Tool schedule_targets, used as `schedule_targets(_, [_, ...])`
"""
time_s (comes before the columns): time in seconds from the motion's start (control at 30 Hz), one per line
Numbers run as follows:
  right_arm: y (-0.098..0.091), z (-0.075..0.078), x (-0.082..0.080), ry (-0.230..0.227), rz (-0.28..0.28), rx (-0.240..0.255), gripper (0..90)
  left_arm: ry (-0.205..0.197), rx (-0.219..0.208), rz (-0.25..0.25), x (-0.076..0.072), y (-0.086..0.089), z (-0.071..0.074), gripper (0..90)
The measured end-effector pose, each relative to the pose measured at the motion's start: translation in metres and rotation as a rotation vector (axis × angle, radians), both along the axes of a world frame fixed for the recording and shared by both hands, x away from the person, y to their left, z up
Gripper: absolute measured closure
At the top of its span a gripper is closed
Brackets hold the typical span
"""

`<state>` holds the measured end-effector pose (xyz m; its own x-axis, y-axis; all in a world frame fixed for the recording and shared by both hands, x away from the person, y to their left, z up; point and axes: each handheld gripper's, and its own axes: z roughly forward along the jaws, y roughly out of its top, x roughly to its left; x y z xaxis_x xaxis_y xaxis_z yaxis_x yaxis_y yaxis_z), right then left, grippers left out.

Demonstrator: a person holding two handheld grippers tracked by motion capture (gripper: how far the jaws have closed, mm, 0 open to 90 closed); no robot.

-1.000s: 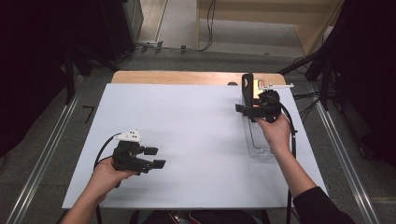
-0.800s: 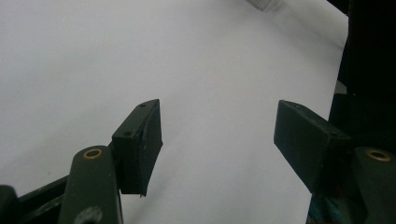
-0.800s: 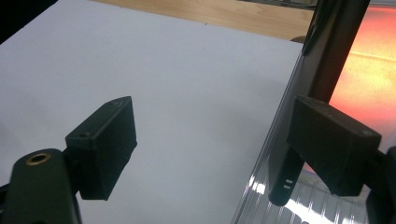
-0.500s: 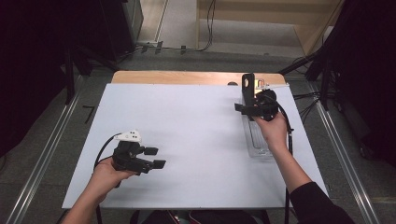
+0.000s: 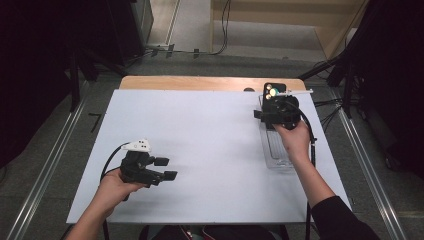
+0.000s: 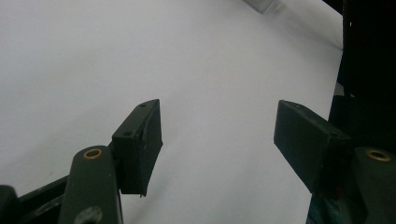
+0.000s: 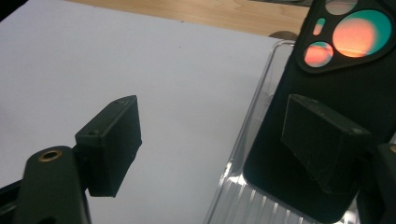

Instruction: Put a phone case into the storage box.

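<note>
The right gripper (image 5: 274, 98) has edged toward the black phone (image 7: 327, 116), its camera lenses glinting orange, jaws released after narrowing.

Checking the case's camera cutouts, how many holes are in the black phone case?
4 in the phone case: one big round hole, a smaller one left, a slot, and one cropped at the top. Others may lie outside the picture.

between the right gripper (image 7: 210, 144) jaws lies a smooth, matt white table sheet (image 7: 140, 70). beside the right-hand jaw, a matt black phone (image 7: 327, 93) with glossy lenses rests in a clear, ribbed plastic tray (image 7: 243, 196). beyond, bare wood (image 7: 210, 11).
</note>
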<state>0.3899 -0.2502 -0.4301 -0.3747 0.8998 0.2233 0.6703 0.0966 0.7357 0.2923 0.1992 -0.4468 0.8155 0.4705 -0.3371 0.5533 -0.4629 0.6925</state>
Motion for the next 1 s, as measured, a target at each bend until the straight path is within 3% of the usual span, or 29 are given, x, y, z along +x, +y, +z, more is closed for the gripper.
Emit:
schedule_targets(0.4, [0.018, 0.000, -0.025, -0.001, 0.104, 0.047, 18.4, -0.002, 0.002, -0.001, 0.000, 0.001, 0.001, 32.9])
schedule_targets(1.0, [0.033, 0.001, -0.069, 0.017, 0.276, 0.068, 21.8, -0.010, -0.004, 0.006, -0.003, 0.004, 0.003, 32.9])
